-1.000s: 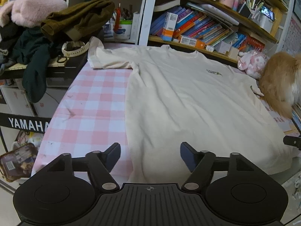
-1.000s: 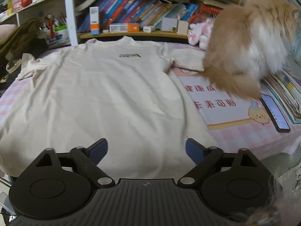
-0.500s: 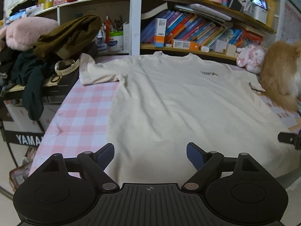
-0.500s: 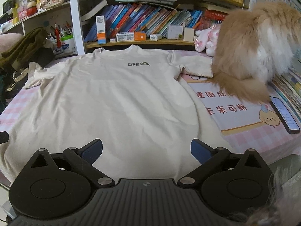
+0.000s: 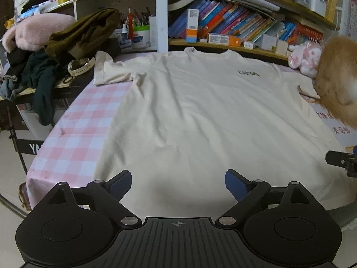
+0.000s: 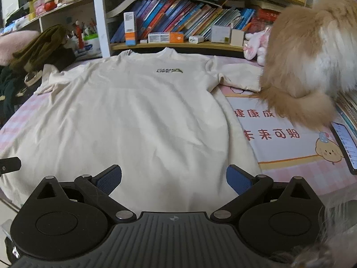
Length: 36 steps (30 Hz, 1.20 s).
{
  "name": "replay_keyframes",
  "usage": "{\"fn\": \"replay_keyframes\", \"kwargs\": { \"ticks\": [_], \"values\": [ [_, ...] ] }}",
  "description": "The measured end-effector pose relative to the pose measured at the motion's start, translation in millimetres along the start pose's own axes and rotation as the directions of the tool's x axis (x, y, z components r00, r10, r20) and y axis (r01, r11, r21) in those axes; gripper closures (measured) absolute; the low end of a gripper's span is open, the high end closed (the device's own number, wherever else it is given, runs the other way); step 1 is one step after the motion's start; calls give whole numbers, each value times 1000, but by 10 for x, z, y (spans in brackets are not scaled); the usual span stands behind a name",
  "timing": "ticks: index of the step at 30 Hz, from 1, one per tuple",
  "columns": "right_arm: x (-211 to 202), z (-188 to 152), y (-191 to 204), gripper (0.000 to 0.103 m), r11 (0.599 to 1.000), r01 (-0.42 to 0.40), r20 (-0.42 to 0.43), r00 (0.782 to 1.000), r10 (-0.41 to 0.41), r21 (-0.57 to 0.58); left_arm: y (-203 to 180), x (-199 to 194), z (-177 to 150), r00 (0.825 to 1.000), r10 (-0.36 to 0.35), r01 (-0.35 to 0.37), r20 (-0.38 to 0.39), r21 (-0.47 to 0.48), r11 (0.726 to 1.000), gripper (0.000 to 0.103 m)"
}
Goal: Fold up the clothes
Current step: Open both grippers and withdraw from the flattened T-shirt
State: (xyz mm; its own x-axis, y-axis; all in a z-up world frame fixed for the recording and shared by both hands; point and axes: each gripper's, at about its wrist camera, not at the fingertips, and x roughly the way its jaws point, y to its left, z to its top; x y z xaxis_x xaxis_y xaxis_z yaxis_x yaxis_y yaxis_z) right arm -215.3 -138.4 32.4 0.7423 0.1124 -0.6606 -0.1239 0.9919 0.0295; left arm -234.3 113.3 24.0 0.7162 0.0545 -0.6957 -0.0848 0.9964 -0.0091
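T-shirt (image 5: pixel 200 116), cream, lies flat & face up on the worktop (image 5: pixel 73 129) w/ its pink check cloth, collar at 12 o'clock toward the bookshelf (image 5: pixel 223 22), hem at 6 o'clock nearest me, small dark logo on the chest. One sleeve spreads out at 10 o'clock in my left view; the other reaches 2 o'clock in my right view and touches the fluffy orange cat (image 6: pixel 312 67) sitting there. My left gripper (image 5: pixel 177 183) hangs over the hem edge, jaws opening and already wide, nothing btwn them, pads not touching fabric. My right gripper (image 6: pixel 174 181) hangs over the hem too, jaws wide, nothing held. Each gripper's black tip shows at the edge of the other's view, at 3 o'clock from the left cam, 9 o'clock from the right. A printed mat (image 6: pixel 279 138) w/ red characters lies just beside the shirt at 3 o'clock, cat's tail on it, a phone (image 6: pixel 344 147) further out. Pile of clothes (image 5: pixel 55 51), olive, pink & dark green, sits at 10 o'clock off the worktop; pink plush toy (image 5: pixel 304 60) at 1 o'clock by the cat.
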Motion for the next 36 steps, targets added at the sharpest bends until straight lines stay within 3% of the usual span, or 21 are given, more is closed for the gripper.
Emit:
{"fn": "replay_keyframes", "kwargs": {
  "ticks": [15,28,36],
  "values": [
    [157,63,77,1,1000,14,-21,1000,-13,23,167,219,158,1000,-27,27,-7,30,999,9],
    [385,376,678,1,993,97,19,995,-98,67,906,755,740,994,-106,105,7,31,994,9],
    [520,483,1026,1,987,135,8,991,-137,88,1528,1149,1076,992,-124,122,-17,-89,989,9]
  ]
}}
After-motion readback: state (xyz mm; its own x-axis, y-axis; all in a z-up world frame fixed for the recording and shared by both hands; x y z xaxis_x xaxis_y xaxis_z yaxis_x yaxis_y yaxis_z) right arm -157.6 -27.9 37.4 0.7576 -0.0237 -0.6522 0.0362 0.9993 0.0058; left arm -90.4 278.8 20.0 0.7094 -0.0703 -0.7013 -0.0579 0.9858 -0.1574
